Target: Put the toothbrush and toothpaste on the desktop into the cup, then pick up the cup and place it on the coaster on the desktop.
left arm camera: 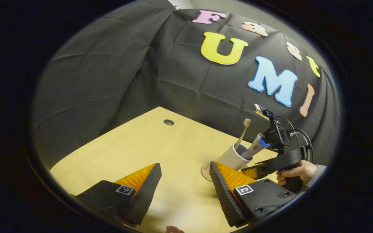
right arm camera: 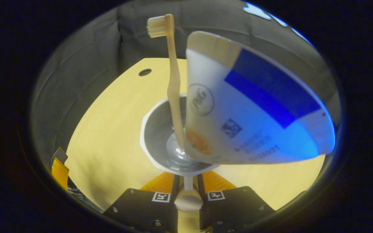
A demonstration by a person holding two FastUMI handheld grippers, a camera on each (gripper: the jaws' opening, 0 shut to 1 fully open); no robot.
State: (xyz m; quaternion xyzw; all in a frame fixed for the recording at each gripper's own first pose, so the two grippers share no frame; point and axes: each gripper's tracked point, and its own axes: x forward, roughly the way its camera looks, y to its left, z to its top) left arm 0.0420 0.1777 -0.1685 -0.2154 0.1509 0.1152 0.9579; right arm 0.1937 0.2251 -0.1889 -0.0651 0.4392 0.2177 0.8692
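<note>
Right gripper (right arm camera: 188, 186) clamped on the rim of the cup (left arm camera: 233, 158), toothbrush (right arm camera: 173, 81) and toothpaste (right arm camera: 248, 106) upright inside, near the table's (left arm camera: 134, 149) right edge. Coaster (left arm camera: 207, 171) seemingly just beside the cup's base in the left gripper view. Left gripper (left arm camera: 185, 181) spread, holding nothing, nearer the front edge.

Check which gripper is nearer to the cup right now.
Right. The right gripper is shut on the cup, pinching its near rim. The left gripper hangs open beside the cup, apart from it, nothing between its fingers.
</note>
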